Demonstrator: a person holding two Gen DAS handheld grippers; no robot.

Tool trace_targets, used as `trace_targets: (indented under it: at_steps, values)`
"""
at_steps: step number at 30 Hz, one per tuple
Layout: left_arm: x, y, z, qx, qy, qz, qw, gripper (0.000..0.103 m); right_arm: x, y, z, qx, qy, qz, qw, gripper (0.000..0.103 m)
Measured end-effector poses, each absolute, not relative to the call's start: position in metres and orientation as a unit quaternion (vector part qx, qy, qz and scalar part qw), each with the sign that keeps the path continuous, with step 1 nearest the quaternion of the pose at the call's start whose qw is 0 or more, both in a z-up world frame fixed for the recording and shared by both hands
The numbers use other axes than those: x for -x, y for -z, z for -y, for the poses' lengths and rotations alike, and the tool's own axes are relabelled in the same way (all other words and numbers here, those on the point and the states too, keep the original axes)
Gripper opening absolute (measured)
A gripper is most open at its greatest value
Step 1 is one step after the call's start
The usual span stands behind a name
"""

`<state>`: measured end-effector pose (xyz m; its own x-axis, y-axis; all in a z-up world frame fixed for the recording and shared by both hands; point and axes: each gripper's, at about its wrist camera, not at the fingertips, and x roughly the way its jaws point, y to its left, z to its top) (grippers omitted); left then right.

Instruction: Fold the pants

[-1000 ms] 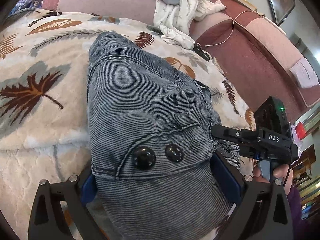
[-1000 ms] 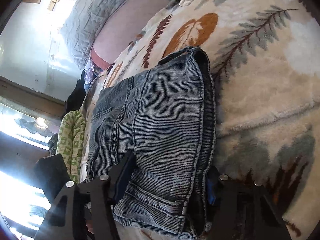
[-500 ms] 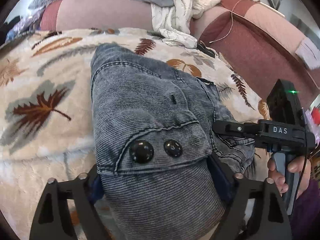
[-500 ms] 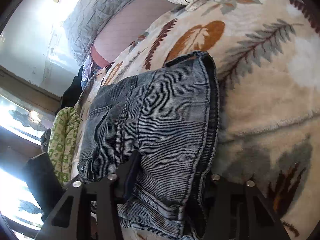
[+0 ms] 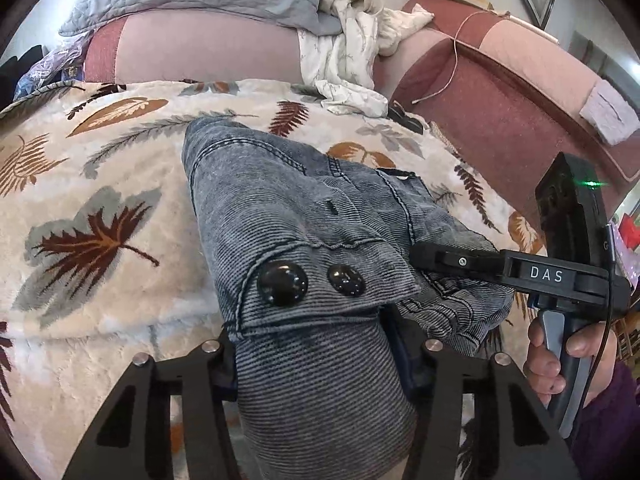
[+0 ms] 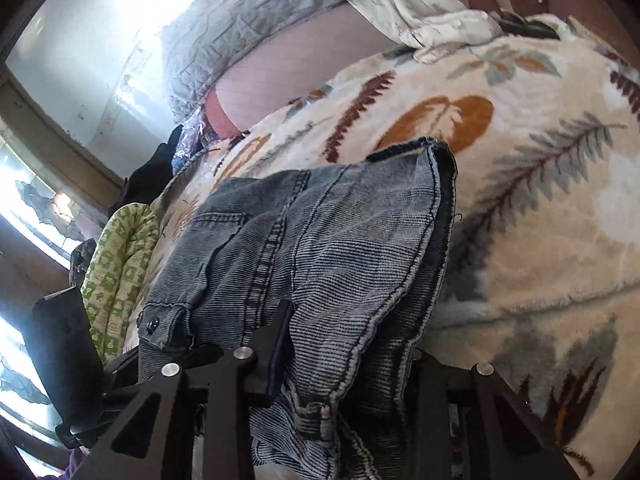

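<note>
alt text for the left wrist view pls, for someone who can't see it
The left gripper is closed on the near end of folded grey-blue denim pants, just below two black buttons, over a cream blanket with leaf prints. At right, the right gripper, held in a hand, grips the pants' other side; a pink sofa back lies behind.

Both wrist views sit close over the pants [image 5: 304,216], seemingly from opposite ends.
</note>
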<state>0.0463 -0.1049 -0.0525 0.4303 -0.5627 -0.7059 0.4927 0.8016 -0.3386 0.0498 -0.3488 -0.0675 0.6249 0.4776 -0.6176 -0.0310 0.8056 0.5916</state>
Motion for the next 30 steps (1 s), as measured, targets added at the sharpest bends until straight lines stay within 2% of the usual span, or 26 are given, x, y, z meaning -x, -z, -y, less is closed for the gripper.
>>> trace_targets:
  at_steps: [18, 30]
  values:
    - [-0.047, -0.001, 0.035, 0.057, 0.254, -0.341, 0.903, 0.054, -0.066, -0.003, 0.278, -0.242, -0.194, -0.315, 0.897, 0.033]
    - [-0.055, 0.000, -0.009, 0.062, 0.211, -0.333, 0.917, 0.053, -0.084, -0.009, 0.227, -0.225, -0.215, -0.308, 0.899, 0.033]
